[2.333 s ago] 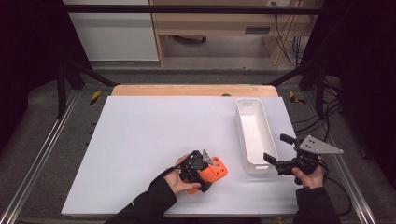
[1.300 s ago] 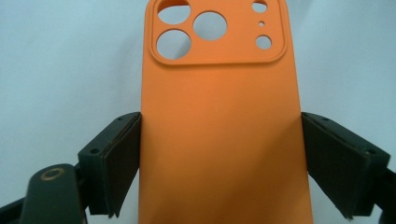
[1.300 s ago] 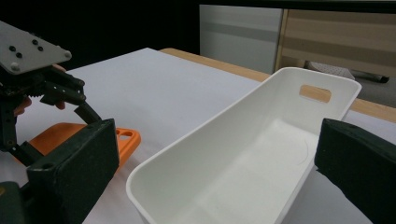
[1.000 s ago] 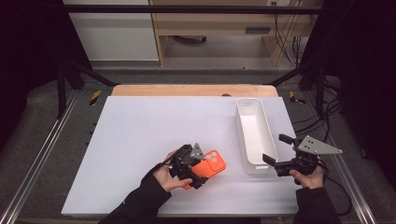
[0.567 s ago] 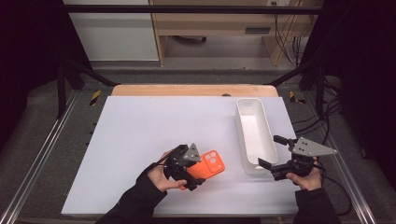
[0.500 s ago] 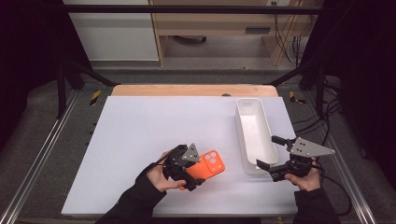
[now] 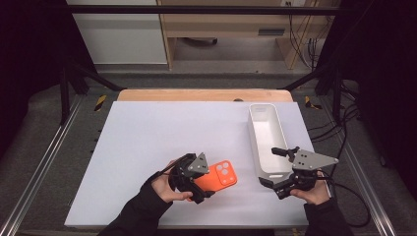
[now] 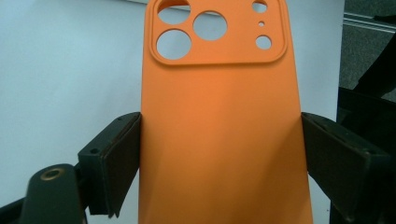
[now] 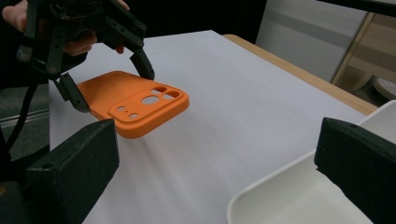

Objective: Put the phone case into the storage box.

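An orange phone case with round camera cut-outs is at the front middle of the white table top. My left gripper has one jaw against each long side of it, shut on the case. In the right gripper view the case looks tilted, its cut-out end a little above the table, with the left gripper straddling it. My right gripper is open with nothing between its jaws, at the near end of a white tray, pointing left toward the case.
The long white tray runs front to back on the table's right side and looks empty. A wooden strip borders the far edge. Metal rails and cables run along both sides of the table.
The left gripper drew back to the left, so more of the case sticks out past its jaws. The right gripper shifted left and forward to the tray's near end.
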Motion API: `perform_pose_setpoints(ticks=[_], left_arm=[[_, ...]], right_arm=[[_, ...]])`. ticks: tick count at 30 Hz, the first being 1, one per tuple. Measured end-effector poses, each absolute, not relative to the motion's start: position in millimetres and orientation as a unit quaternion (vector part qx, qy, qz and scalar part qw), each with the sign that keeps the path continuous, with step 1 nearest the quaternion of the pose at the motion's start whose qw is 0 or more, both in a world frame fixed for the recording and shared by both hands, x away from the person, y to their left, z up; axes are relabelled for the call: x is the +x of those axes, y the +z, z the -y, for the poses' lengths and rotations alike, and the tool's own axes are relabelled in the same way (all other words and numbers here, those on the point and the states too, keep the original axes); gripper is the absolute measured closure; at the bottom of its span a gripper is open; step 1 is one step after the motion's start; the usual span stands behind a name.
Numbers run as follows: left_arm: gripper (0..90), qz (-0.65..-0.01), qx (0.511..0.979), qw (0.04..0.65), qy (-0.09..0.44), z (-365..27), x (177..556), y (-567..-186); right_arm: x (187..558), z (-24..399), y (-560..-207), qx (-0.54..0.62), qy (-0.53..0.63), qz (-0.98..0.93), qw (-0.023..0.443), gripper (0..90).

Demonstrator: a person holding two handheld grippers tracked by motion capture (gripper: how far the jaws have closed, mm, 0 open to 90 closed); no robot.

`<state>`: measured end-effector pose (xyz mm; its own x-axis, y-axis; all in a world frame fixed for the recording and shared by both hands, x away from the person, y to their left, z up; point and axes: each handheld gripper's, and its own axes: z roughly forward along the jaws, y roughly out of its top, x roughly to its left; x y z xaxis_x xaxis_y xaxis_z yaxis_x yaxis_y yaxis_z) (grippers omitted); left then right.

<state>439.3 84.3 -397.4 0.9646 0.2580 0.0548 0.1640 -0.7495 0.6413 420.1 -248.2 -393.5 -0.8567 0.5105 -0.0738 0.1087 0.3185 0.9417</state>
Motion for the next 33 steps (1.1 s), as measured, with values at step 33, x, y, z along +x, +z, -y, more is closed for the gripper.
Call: perform_pose_setpoints(ticks=[33], left_arm=[[15.3,-0.072,0.927,0.363,0.059,-77.1,427.0,-385.9]], right_arm=[[411.4,198.8,-402.8,0.123,0.524,-0.832,0.132,1.5]])
